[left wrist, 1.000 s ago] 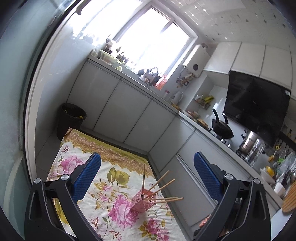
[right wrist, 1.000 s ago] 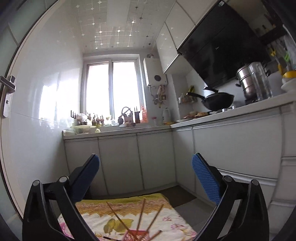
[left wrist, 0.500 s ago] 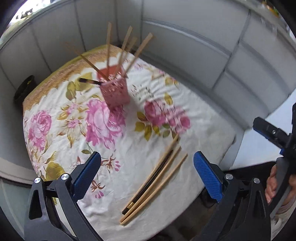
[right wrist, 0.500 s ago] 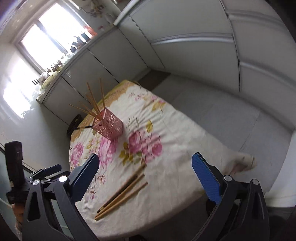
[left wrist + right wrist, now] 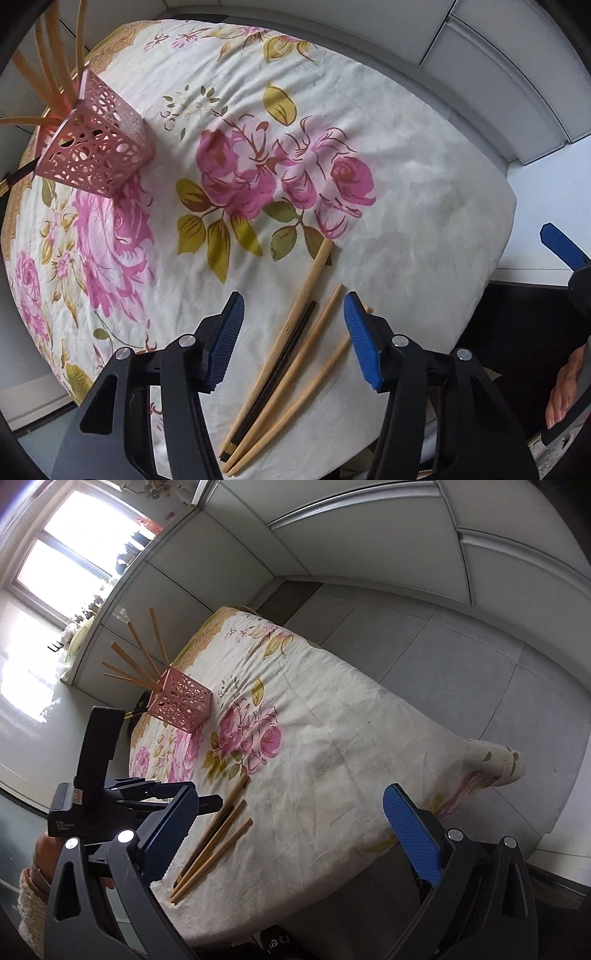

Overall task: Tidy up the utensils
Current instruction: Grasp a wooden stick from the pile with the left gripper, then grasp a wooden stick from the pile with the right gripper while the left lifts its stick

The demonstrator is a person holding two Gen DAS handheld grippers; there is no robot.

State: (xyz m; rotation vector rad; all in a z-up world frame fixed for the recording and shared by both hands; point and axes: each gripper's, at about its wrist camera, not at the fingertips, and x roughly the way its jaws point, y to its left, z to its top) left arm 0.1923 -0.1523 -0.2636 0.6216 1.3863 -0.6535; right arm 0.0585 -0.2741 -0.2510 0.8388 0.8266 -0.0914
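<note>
Several loose chopsticks (image 5: 295, 354), wooden ones and a black one, lie in a bundle near the table's near edge; they also show in the right wrist view (image 5: 212, 845). A pink perforated holder (image 5: 98, 155) with several wooden chopsticks in it stands at the far left, also seen in the right wrist view (image 5: 181, 703). My left gripper (image 5: 293, 321) is open, its fingers on either side of the loose bundle, just above it. My right gripper (image 5: 291, 823) is open and empty, off the near side of the table.
The table carries a floral cloth (image 5: 258, 177) that hangs over its edges (image 5: 491, 764). White cabinet fronts (image 5: 332, 554) run behind and to the right. Grey floor tiles (image 5: 461, 657) lie to the right of the table.
Both grippers have tipped down from the room to the table. My left gripper has come down close over the loose chopsticks and its jaws have narrowed around them.
</note>
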